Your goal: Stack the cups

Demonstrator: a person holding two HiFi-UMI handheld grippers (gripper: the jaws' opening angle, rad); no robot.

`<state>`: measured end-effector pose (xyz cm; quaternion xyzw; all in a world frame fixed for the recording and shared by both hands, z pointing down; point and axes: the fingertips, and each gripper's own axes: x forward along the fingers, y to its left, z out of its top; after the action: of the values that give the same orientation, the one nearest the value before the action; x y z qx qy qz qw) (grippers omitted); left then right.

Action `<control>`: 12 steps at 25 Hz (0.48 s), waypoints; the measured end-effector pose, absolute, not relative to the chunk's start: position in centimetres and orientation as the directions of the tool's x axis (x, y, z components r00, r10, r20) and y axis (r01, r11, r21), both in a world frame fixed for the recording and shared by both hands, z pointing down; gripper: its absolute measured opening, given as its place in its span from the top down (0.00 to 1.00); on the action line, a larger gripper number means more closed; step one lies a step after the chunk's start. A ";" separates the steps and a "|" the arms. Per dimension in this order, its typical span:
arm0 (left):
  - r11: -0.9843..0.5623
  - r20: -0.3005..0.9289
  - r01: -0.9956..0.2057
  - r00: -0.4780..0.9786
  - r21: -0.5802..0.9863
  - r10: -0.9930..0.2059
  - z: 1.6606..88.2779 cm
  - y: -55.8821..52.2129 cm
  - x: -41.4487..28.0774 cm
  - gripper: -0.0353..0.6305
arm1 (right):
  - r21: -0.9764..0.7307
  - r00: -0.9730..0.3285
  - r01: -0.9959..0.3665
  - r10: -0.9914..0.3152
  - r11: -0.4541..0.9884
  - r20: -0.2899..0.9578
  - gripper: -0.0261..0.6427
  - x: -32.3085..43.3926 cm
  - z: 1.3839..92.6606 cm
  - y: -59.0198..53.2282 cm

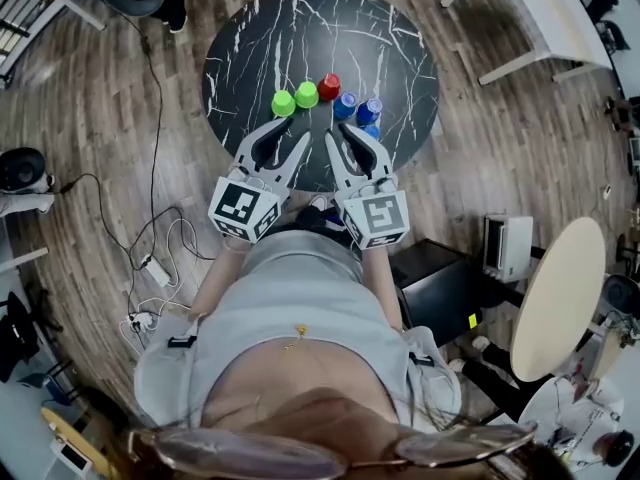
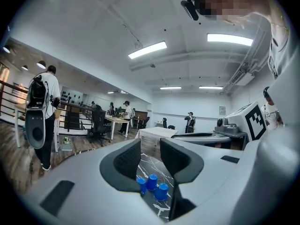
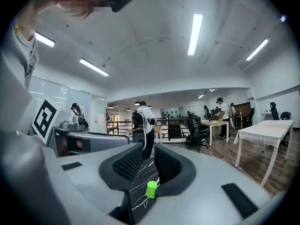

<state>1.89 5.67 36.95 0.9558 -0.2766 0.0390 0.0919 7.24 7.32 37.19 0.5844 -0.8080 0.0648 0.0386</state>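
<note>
Green cups (image 1: 283, 103), two of them, stand on the near part of the round black marble table (image 1: 400, 38). A red cup (image 1: 329, 86) is just to their right, and three blue cups (image 1: 345, 105) sit close together further right. None is stacked yet, so the task looks to be at its start.

The left gripper (image 1: 283, 140) hovers over the table's near edge, short of the cups. Its jaws are spread wide with nothing between the pads, and its own view looks through the gap at the blue cups further off. The right gripper (image 1: 348, 138) hangs beside it. Its jaws leave a narrower gap and hold nothing, and one green cup shows beyond them.

The cups look like small, light plastic ones, stiff enough to pinch but smooth and tapered. They seem to stand mouth down, though that is hard to confirm. A grip across the side wall about halfway up, with a mild squeeze, should serve best. A hard pinch may make a cup squirt out, and a nudge could slide or tip it on the polished top.
</note>
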 end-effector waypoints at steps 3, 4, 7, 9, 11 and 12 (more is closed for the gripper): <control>-0.811 0.127 -0.565 0.825 0.155 -0.551 37.1 5.6 2.6 0.75 | -0.051 -0.348 -0.937 -0.927 0.344 0.142 0.83 8.0 37.3 7.1; -0.803 0.127 -0.575 0.818 0.156 -0.561 37.2 5.6 2.7 0.75 | -0.050 -0.357 -0.934 -0.923 0.353 0.143 0.83 8.2 37.4 7.0; -0.786 0.133 -0.597 0.802 0.158 -0.582 37.4 5.6 3.0 0.75 | -0.053 -0.369 -0.929 -0.918 0.366 0.145 0.83 8.9 37.8 6.7; -0.780 0.142 -0.606 0.795 0.158 -0.589 37.7 5.5 3.0 0.75 | -0.058 -0.378 -0.926 -0.914 0.373 0.149 0.83 9.0 38.1 6.4; -0.775 0.150 -0.613 0.790 0.157 -0.594 37.9 5.3 3.1 0.75 | -0.061 -0.389 -0.921 -0.908 0.384 0.153 0.83 9.0 38.3 6.2; -0.773 0.152 -0.615 0.788 0.157 -0.596 38.0 5.2 3.1 0.75 | -0.061 -0.394 -0.919 -0.906 0.389 0.155 0.83 9.0 38.4 6.0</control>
<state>3.12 5.18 37.98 0.9403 -0.3221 0.0469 0.0994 8.98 6.05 38.35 0.5486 -0.8319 0.0685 0.0480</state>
